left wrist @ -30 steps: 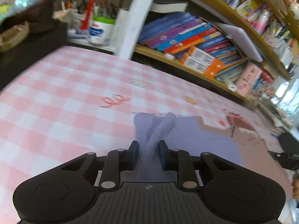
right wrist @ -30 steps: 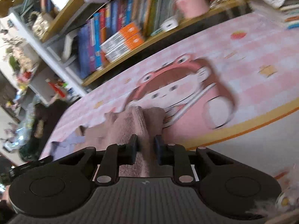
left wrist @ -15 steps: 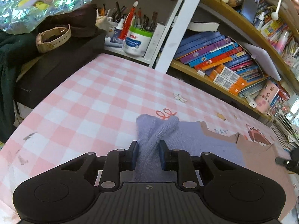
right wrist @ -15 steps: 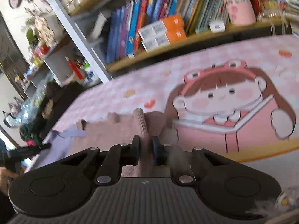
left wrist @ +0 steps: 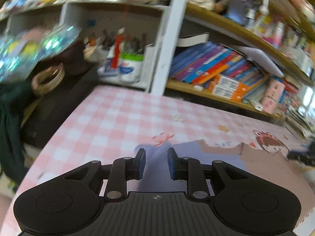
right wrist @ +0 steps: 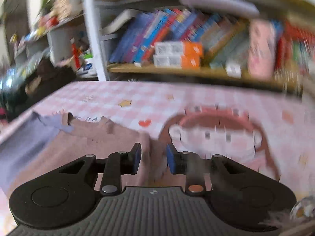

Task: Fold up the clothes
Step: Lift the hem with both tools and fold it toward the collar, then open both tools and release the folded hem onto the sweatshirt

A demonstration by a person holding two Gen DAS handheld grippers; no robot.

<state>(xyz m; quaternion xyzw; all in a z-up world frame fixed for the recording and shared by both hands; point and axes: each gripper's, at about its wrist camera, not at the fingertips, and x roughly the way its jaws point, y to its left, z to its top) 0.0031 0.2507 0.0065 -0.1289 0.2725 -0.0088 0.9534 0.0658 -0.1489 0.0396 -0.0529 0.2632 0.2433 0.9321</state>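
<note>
A knitted garment lies flat on the pink checked tablecloth (left wrist: 118, 122), half lavender (left wrist: 216, 153) and half dusty pink (left wrist: 265, 169). My left gripper (left wrist: 156, 154) hovers open over the lavender end, blue pads apart, with nothing pinched. In the right wrist view the pink half (right wrist: 88, 137) spreads leftward into the lavender part (right wrist: 25, 137). My right gripper (right wrist: 153, 150) is open above the pink edge, beside the cartoon girl print (right wrist: 212, 133). A dark blur at the right edge of the left wrist view is the right gripper (left wrist: 303, 155). Both views are motion-blurred.
Behind the table stands a wooden shelf full of books (left wrist: 220, 68) with a white post (left wrist: 167, 39). White cups of pens (left wrist: 126, 66) sit at the back left. A black box (left wrist: 51, 106) with a woven basket (left wrist: 48, 78) borders the table's left edge.
Both grippers were shut on raised folds of the garment; now both are open and the cloth has dropped flat. Both cameras have pulled back and tilted up.
</note>
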